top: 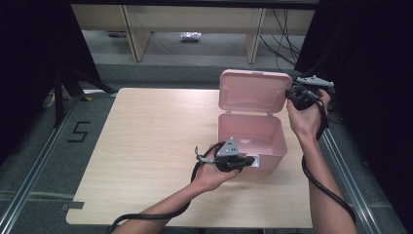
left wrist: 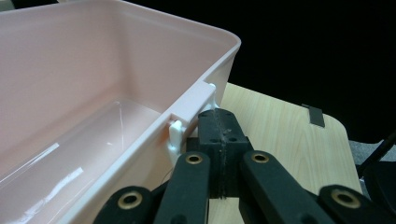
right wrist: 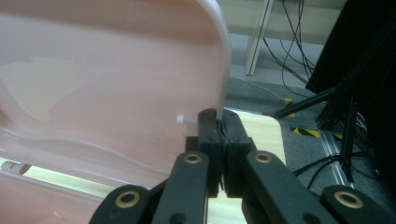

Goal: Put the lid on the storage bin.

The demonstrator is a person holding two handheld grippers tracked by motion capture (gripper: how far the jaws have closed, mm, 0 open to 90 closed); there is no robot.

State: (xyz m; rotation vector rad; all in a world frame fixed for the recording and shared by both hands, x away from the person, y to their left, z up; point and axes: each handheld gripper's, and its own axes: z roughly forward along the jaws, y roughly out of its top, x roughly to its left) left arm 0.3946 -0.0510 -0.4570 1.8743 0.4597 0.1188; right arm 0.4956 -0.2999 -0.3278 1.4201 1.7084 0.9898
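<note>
A pink plastic box (top: 272, 141) stands open on the wooden table (top: 146, 146), its hinged lid (top: 251, 92) upright behind it. My left gripper (top: 252, 162) is at the box's front wall. In the left gripper view its jaws are shut (left wrist: 219, 116) with nothing between them, the tips resting against the white latch bracket (left wrist: 176, 133) under the rim of the box (left wrist: 93, 70). My right gripper (top: 290, 92) is at the lid's upper right corner. In the right gripper view its jaws (right wrist: 219, 116) are shut on the thin edge of the lid (right wrist: 116, 70).
The box sits near the table's right edge, with bare tabletop to its left and front. Beyond the table are wooden shelf legs (top: 254, 36) and cables (top: 285, 39) on the floor. Black frame rails (right wrist: 345, 121) stand to the right.
</note>
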